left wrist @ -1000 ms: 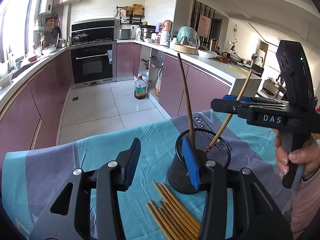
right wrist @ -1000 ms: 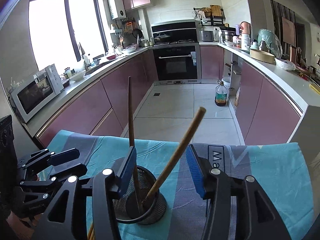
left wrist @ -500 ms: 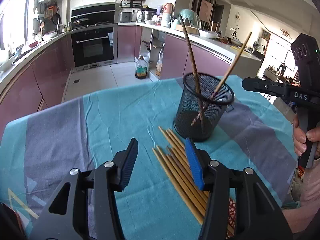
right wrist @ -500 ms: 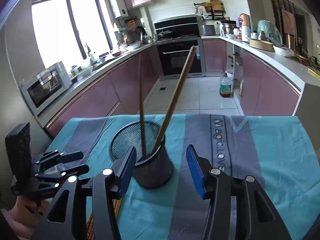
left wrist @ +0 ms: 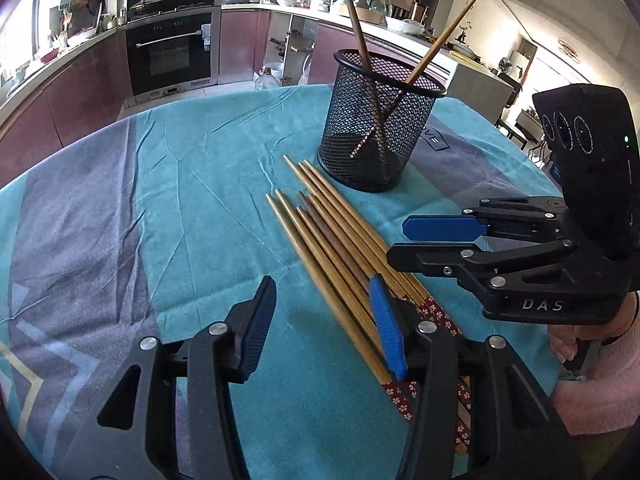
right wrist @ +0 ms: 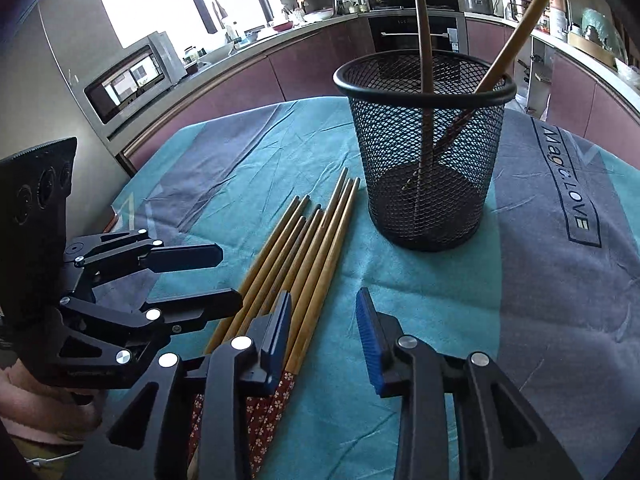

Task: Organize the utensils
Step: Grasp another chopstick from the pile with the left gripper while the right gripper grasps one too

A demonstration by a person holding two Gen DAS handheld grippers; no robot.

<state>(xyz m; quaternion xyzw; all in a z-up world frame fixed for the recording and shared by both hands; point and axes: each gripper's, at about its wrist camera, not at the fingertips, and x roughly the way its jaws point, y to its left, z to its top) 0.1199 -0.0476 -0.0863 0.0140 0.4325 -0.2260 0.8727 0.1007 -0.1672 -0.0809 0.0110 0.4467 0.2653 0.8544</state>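
Both grippers low over the loose chopsticks beside the mesh cup; nothing held.

Left wrist view: left gripper [left wrist: 322, 320] has its jaws parted with nothing between them, only the teal and grey cloth-covered table [left wrist: 192, 200] under the gap. The row of loose bamboo chopsticks [left wrist: 336, 236] lies flat, tips just beside the foot of the black wire-mesh cylindrical cup [left wrist: 382, 120]; its right blue pad overlaps the row. Two chopsticks, one dark and one pale, [left wrist: 400, 92] lean inside the cup. Right gripper [left wrist: 416, 246] sits right of the row. Right wrist view: right gripper's [right wrist: 322, 328] jaws have just been closing but remain apart, empty, the left pad [right wrist: 278, 326] over the row [right wrist: 304, 248] on the near side of the cup [right wrist: 426, 148]. Left gripper [right wrist: 228, 276] sits left of the row.
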